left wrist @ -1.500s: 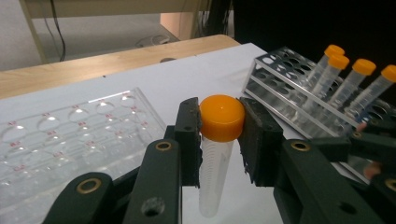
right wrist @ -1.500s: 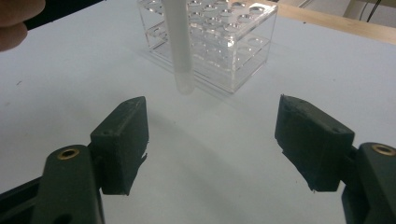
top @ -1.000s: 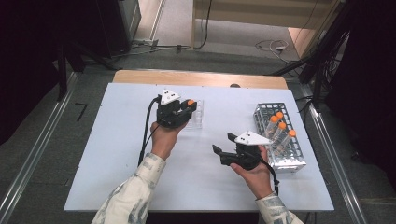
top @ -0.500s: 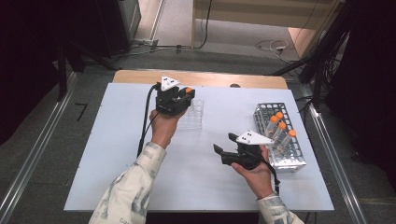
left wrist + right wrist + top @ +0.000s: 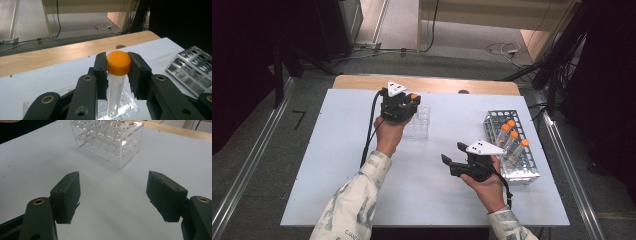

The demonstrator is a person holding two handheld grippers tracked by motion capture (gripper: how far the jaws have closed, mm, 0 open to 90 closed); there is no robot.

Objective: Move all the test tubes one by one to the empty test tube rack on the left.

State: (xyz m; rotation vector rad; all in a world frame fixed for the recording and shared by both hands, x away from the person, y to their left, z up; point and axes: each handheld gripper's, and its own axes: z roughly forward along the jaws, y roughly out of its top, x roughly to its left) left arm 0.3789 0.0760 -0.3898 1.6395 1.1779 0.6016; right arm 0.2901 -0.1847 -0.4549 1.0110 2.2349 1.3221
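Holding an orange-capped tube [image 5: 116, 75] upright, cap up, our left gripper [image 5: 117, 63] has its jaws clamped on the cap, just above the clear rack [image 5: 418, 122]. Our right gripper [image 5: 113, 195] hangs wide open with nothing between its jaws, beside the metal rack [image 5: 512, 145].

Metal rack [image 5: 512, 150]: right side of the counter [image 5: 337, 165], holding 4 orange-capped tubes [image 5: 512, 136]
Floor: cables [image 5: 502, 49] beyond the counter
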